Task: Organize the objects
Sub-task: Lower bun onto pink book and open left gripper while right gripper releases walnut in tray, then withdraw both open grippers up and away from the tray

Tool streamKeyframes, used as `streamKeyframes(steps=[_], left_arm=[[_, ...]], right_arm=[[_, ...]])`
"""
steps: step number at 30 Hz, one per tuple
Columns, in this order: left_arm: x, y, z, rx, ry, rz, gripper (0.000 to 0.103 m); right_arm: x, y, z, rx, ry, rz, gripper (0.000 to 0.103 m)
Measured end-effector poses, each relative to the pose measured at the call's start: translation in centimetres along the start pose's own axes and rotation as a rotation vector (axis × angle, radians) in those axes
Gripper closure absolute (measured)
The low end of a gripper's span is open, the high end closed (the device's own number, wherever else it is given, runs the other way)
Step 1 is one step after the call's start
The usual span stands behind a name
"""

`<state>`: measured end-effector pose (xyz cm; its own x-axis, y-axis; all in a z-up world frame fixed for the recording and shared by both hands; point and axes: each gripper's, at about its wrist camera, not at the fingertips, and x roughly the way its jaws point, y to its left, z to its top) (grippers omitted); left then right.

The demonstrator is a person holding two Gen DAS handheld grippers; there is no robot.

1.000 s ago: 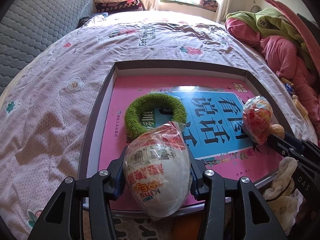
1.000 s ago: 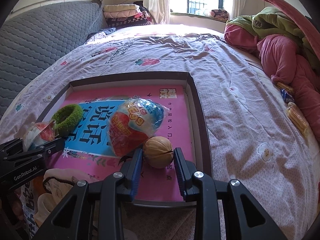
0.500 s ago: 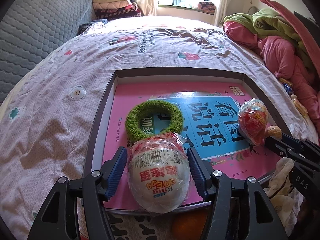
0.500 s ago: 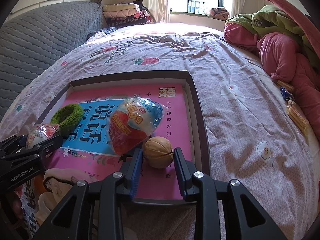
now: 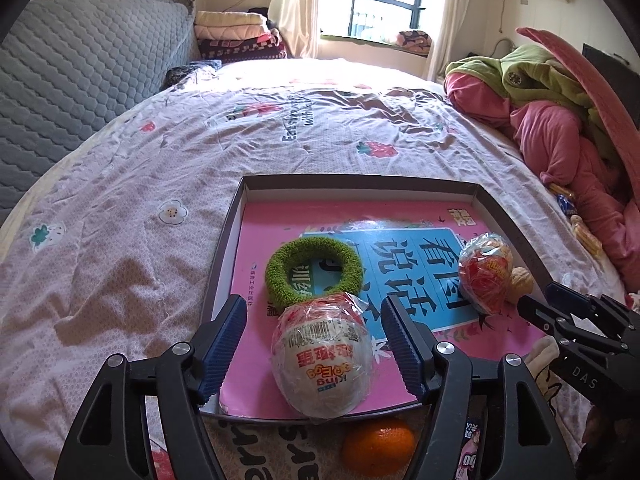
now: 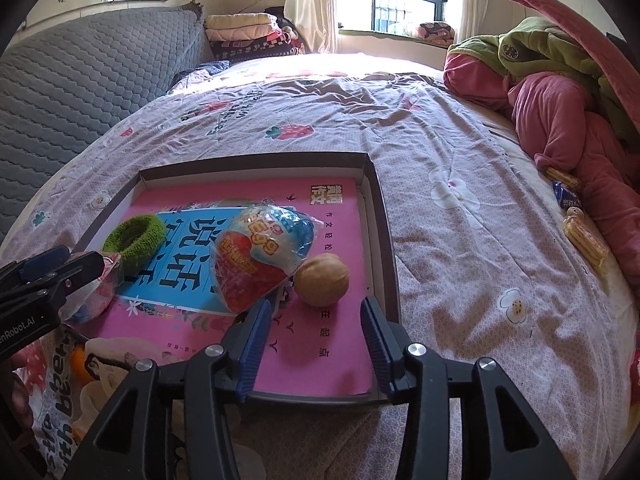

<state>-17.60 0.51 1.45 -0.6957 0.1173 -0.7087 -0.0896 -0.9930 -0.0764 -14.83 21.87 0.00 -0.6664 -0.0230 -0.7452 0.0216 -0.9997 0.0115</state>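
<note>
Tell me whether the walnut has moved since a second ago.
No. In the right wrist view the walnut lies by the tray's right wall, beside the wrapped toy egg, as before; only the right hand-held gripper is opening around it.

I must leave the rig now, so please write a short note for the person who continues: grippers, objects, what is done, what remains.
Left gripper: jaws opening, white wrapped egg between them, pads clear of it.
Right gripper: jaws opening, walnut just ahead, untouched.
In the tray: green ring, both wrapped eggs (second), walnut.
Done: these four placed.
Left: orange lies outside the tray's near edge.
</note>
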Motion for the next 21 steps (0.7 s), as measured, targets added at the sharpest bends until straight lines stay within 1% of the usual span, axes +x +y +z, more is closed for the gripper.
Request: streamKeyframes(steps=[11,14,16,21], left_arm=[[-1.3,0.0,-0.1,0.002,-0.037,0.003,0.029],[-1.8,-0.1,-0.1,0.007,-0.055,0.006,0.029],[-2.2,0.0,-0.1,0.004,-0.066,0.004,0.029],[-3.5,-0.1,-0.4,0.013,-0.094,0.014,0.029]], right_arm=[[-0.8,-0.1,0.2,0.011,-0.028,-0.004,0.051],[-1.2,-0.1,0.2,0.020,-0.040,0.017,0.051],[-1.8,-0.1,0.3,0.025,-0.057,0.024,0.048],[-3.4,-0.2,0.6,0.038,-0.115,0.041,0.047]])
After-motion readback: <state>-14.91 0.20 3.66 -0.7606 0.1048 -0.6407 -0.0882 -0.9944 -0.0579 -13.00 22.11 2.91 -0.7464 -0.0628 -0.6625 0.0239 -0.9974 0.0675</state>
